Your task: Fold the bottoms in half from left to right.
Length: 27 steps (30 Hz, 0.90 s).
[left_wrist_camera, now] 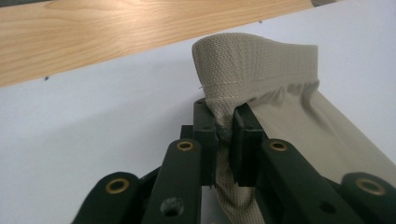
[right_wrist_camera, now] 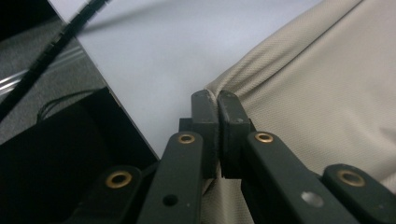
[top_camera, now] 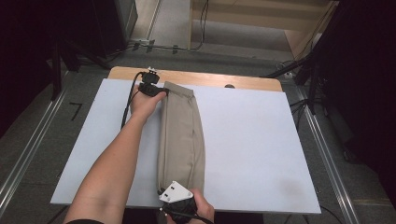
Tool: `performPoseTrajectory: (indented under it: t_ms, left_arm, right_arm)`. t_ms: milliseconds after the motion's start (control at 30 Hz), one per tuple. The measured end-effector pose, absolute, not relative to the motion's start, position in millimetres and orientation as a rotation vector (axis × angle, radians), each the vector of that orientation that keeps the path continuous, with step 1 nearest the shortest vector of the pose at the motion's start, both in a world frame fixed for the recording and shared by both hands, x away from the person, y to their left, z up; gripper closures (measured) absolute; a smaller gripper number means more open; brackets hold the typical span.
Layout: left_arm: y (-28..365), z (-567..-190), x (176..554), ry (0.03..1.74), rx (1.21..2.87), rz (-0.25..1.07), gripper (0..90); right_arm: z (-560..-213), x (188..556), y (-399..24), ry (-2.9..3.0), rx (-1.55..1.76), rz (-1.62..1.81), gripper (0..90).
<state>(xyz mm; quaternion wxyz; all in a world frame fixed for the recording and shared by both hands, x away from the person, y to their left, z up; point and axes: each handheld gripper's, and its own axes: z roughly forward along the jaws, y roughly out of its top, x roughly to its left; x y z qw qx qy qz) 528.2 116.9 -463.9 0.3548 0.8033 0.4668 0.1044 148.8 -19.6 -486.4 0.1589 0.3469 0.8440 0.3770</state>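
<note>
White board covers a wooden table, with dark floor and stands all around. Folded beige trousers lie on it, long axis running 12 to 6 o'clock. At the 12 o'clock end the left gripper has its jaws clamped on the waistband; at 6 o'clock the right gripper pinches the hem corner, jaws nearly closed on the cloth. Each hand holds 1 end, so neither is nearer. Nothing else sits on the board to block a lift or fold.

One beige garment, one white board — two grippers
</note>
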Motion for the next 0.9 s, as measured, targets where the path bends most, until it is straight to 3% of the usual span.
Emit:
performPoseTrajectory:
  t_ms: [33, 133, 200, 367, 667, 700, 900]
  left_arm:
    - [119, -465, 527, 1.216, 2.050, 0.285, 80.8]
    - [129, -464, 523, 1.226, 1.976, 0.310, 45.2]
    - [138, -461, 517, 1.186, 1.931, 0.291, 30.5]
    - [165, -459, 484, 1.078, 1.878, 0.263, 17.6]
    - [209, -462, 378, 0.887, 1.799, 0.210, 3.3]
    - [212, -464, 364, 0.857, 1.792, 0.205, 0.0]
    - [227, -479, 288, 0.807, 1.807, 0.194, 0.0]
  right_arm:
    - [-489, 151, -19, 2.434, 1.001, 1.067, 82.8]
    - [-492, 155, -25, 2.533, 1.028, 1.147, 48.4]
    - [-488, 152, -34, 2.537, 0.992, 1.161, 39.6]
    - [-471, 161, -72, 2.413, 0.942, 1.186, 29.6]
    - [-452, 241, -127, 2.244, 1.136, 1.277, 0.0]
    - [-450, 249, -129, 2.248, 1.142, 1.290, 0.0]
    - [-446, 296, -130, 2.247, 1.157, 1.296, 0.0]
